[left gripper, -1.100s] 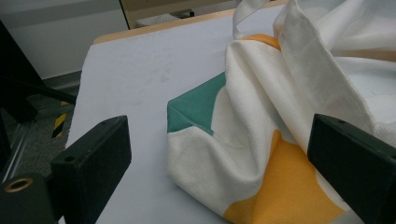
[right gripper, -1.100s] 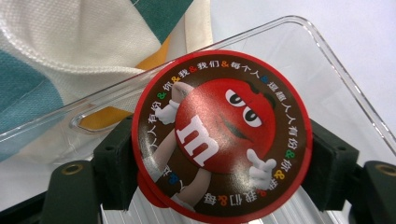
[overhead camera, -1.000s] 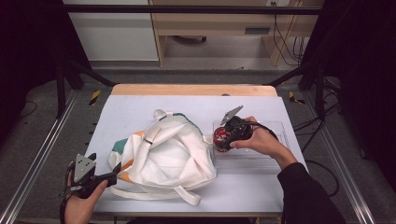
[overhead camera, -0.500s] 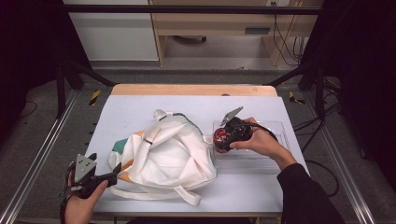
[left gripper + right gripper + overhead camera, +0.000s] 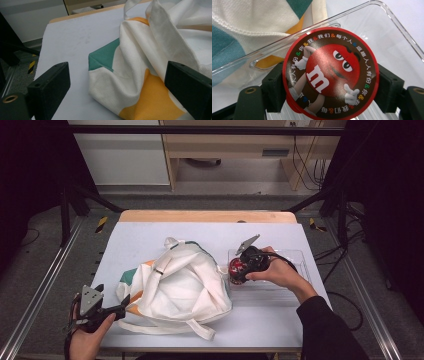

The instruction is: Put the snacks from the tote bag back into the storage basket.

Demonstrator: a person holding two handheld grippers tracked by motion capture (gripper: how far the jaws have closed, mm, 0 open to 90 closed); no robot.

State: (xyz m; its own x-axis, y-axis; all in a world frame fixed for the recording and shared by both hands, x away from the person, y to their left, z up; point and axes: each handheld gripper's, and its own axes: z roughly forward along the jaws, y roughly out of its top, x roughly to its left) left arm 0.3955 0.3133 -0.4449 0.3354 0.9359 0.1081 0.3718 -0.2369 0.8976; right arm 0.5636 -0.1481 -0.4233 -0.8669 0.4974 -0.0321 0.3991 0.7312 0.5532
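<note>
Right gripper (image 5: pixel 236 270): jaws clamped on round red candy tin (image 5: pixel 329 72), over clear tray (image 5: pixel 295 256) near table's right edge | Left gripper (image 5: pixel 117 309): jaws wide, empty, front-left corner beside tote bag (image 5: pixel 180 285)

Tote bag (image 5: pixel 180 287): lies on the worktop (image 5: pixel 150 235), left of centre.
Clear tray (image 5: pixel 292 287): on the worktop, just right of the tote bag.
Candy tin (image 5: pixel 329 73): between the right tongs (image 5: pixel 236 270), over the tray's left end.
Left tongs (image 5: pixel 125 301): at the bag's near left corner.
</note>
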